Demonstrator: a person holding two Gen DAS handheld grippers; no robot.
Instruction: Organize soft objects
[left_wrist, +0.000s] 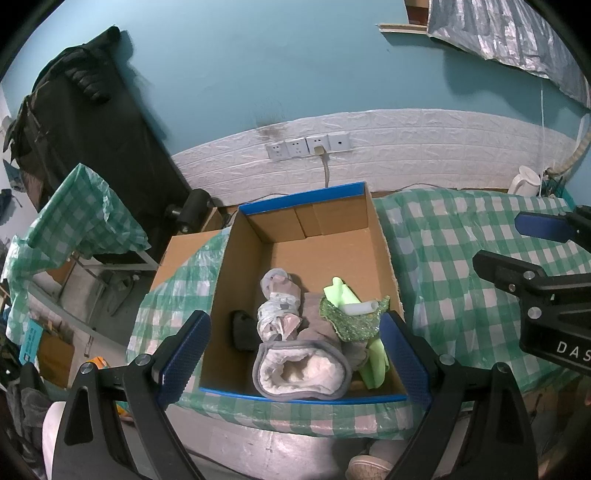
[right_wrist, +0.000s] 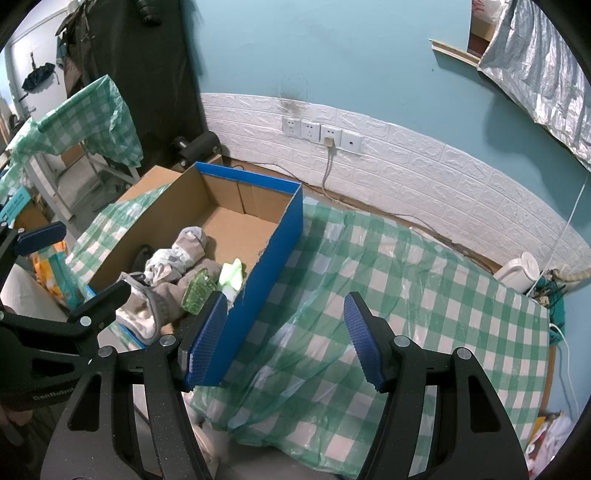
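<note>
A blue-edged cardboard box (left_wrist: 376, 240) (right_wrist: 280, 236) stands on the green-checked tablecloth (left_wrist: 454, 236). Inside lie a grey fleece-lined slipper (left_wrist: 301, 373) (right_wrist: 147, 314), a knotted patterned cloth (left_wrist: 279, 310) (right_wrist: 173, 258), a glittery green pouch (left_wrist: 354, 321) (right_wrist: 199, 290), pale green fabric (left_wrist: 341, 291) (right_wrist: 231, 275) and a small black item (left_wrist: 242, 328). My left gripper (left_wrist: 295, 358) hovers open above the box's near end, its blue pads wide apart with nothing pressed between them. My right gripper (right_wrist: 284, 343) is open over the cloth just right of the box's blue side wall, holding nothing.
Wall sockets (left_wrist: 308, 146) with a plugged cable sit behind the box. A white kettle (left_wrist: 524, 181) (right_wrist: 521, 271) stands at the table's far right corner. A second checked-covered table (left_wrist: 74, 218) and dark hanging clothes (left_wrist: 85, 92) are on the left.
</note>
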